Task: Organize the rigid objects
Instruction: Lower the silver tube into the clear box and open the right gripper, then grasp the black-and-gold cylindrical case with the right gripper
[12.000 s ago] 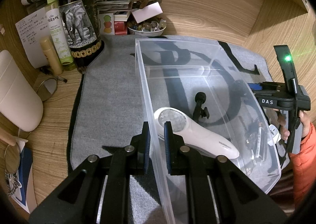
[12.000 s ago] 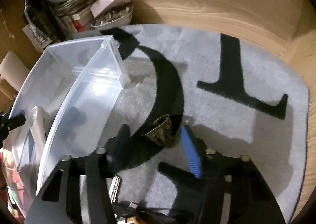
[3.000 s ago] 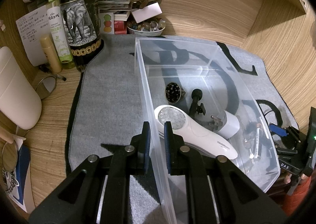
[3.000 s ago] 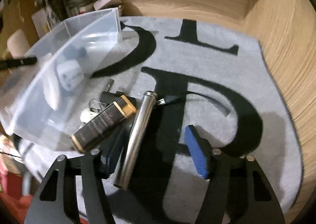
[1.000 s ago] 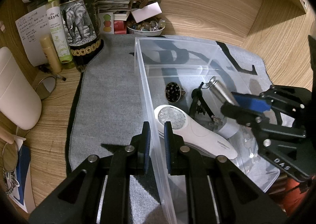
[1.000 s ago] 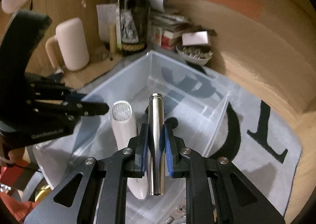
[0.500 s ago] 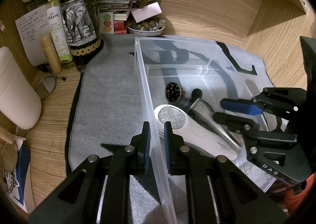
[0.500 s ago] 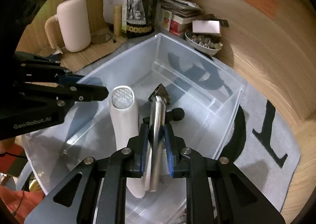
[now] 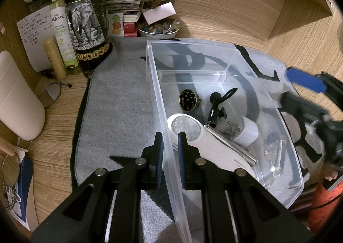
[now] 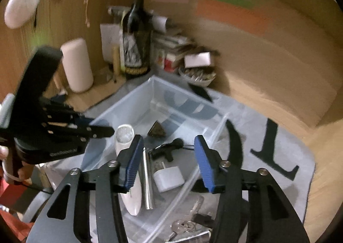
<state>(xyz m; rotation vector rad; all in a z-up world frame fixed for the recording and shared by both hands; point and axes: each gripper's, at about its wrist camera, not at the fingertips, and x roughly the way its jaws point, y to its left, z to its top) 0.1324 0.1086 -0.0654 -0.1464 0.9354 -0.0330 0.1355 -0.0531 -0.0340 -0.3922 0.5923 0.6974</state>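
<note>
A clear plastic bin [image 9: 193, 44] [image 10: 120, 112] stands on a grey mat [image 9: 120, 103]. My left gripper [image 9: 170, 153] is shut on the bin's near left wall. Inside lie a white handheld device [image 9: 193, 133] [image 10: 126, 136], a metal tube [image 9: 231, 146] [image 10: 146, 178] leaning on it, a white plug [image 9: 246, 130] [image 10: 169, 178], a black clip [image 9: 216, 106] and a round dark brooch [image 9: 188, 100]. My right gripper [image 10: 169, 157] [image 9: 300, 93] hovers above the bin's right side. Its jaws are opening, and its pads touch nothing; the tube lies below them.
Keys [image 10: 184, 225] lie on the mat outside the bin's right wall. A wine bottle [image 9: 85, 18], a spray bottle [image 9: 62, 29], a bowl of stones [image 9: 158, 29] and a white jug [image 9: 17, 101] crowd the back left. Wooden walls close the back and right.
The right gripper let go of the metal tube, which now lies in the bin. It then rose and drew back to the right with its jaws spreading. The left gripper kept still.
</note>
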